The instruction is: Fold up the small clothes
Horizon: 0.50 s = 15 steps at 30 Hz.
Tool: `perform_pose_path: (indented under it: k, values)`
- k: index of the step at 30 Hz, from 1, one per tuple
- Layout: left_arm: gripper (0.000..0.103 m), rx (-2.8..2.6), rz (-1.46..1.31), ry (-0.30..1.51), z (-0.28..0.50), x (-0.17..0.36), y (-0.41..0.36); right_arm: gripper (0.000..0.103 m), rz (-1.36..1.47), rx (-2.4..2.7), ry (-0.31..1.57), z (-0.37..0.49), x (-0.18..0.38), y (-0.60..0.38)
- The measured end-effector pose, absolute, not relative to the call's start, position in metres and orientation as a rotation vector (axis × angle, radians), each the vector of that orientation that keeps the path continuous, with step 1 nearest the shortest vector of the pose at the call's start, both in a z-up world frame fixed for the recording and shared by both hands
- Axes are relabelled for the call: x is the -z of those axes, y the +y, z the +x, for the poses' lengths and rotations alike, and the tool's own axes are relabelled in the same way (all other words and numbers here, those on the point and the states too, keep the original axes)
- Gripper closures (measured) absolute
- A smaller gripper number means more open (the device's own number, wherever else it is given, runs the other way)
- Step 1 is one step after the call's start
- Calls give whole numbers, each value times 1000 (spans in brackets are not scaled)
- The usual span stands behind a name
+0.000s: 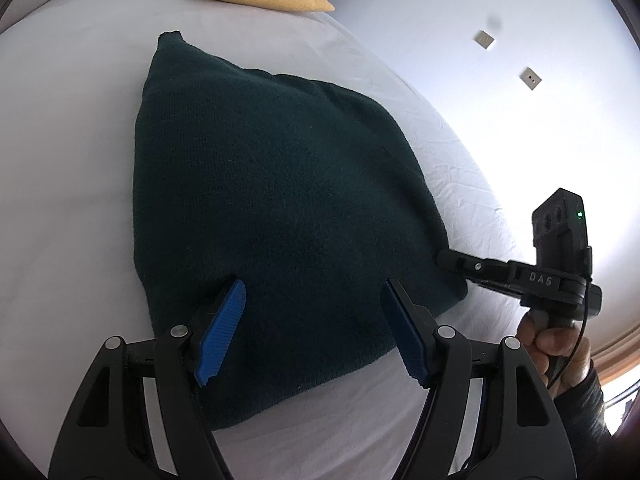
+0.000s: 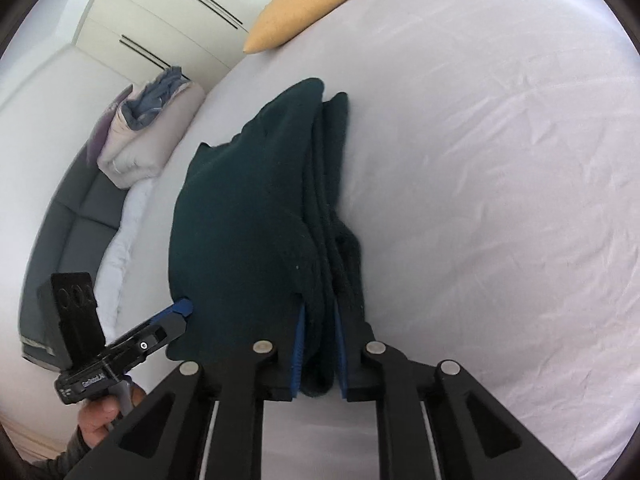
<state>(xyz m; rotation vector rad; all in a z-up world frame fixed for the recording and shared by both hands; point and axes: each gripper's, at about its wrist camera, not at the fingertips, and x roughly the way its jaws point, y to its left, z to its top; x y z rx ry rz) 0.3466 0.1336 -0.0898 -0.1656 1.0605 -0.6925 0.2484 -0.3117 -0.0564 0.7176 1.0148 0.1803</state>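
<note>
Dark green knit garment (image 2: 248, 216): right fingers (image 2: 298, 356) pinch its edge; left fingers (image 1: 224, 332) spread above it.

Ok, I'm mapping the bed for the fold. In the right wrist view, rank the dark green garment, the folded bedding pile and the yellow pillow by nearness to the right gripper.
1. dark green garment, clamped in the right gripper.
2. folded bedding pile, off the bed's left edge, farther back.
3. yellow pillow, at the bed's far end, top of view.

The dark green folded knit garment (image 2: 248, 216) is hiding the right gripper's (image 2: 318, 344) blue pad faces and the left gripper's (image 2: 188, 308) far fingertip.
</note>
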Motion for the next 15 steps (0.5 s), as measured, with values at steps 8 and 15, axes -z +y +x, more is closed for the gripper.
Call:
perform_pose_path:
  k: [8, 15]
  values:
    - [34, 691, -161, 1053, 339, 87, 101, 69, 608, -9, 919, 235, 15, -329]
    - [34, 659, -112, 968, 335, 43, 106, 75, 698, -214, 836, 286, -5, -307]
